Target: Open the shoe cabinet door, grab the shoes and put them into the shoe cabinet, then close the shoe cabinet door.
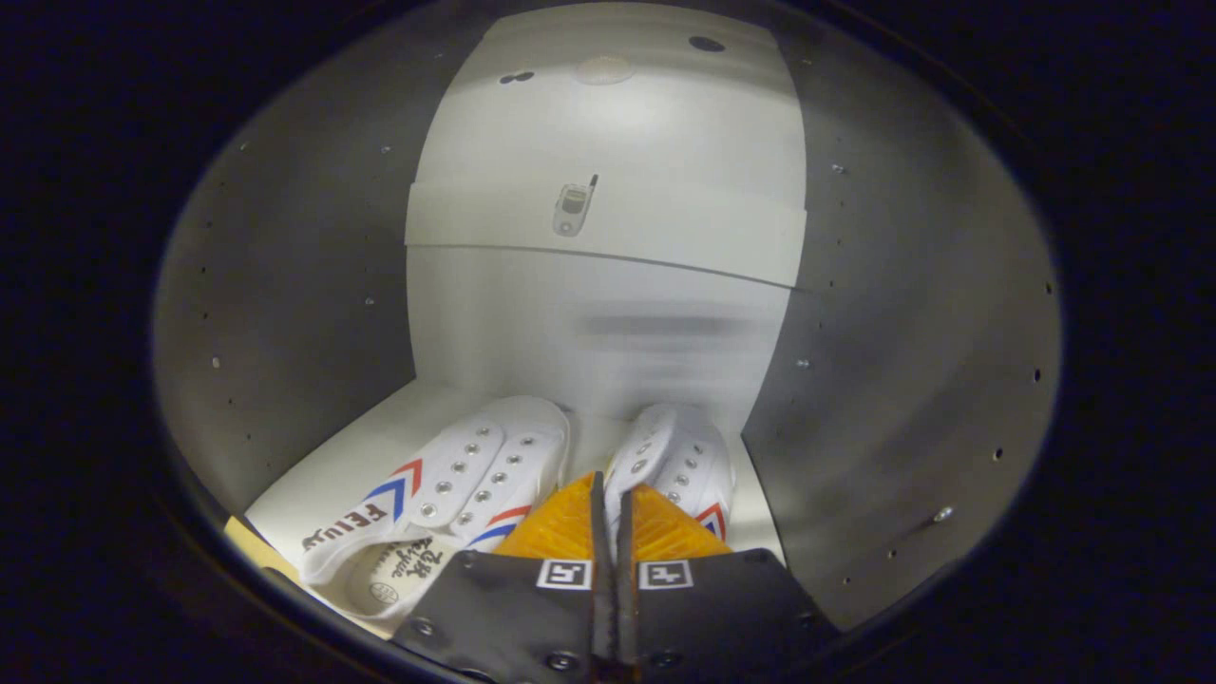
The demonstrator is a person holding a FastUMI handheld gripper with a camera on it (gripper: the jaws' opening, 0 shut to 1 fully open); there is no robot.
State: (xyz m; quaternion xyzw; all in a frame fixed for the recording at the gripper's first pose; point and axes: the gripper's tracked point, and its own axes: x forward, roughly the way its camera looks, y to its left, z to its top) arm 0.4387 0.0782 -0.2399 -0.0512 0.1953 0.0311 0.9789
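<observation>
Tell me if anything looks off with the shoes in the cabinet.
Slightly. The left shoe lies angled, toe turned inward, not parallel to the right shoe. The gripper is nearly shut and seems to pinch the right shoe's edge. Nothing looks damaged or spilled in the cabinet.

The cabinet shelf (328, 465) carries two white shoes (456, 484), lying side by side and apart

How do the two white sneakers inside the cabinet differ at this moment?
The left sneaker lies free on the cabinet shelf, apart from the gripper; the right sneaker has its edge pinched between the fingers. The left sneaker shows its open top and printed insole; the right sneaker's rear is hidden behind the fingers. Both are white, with metal eyelets and red-and-blue chevron stripes, toes pointing at the back wall.
</observation>
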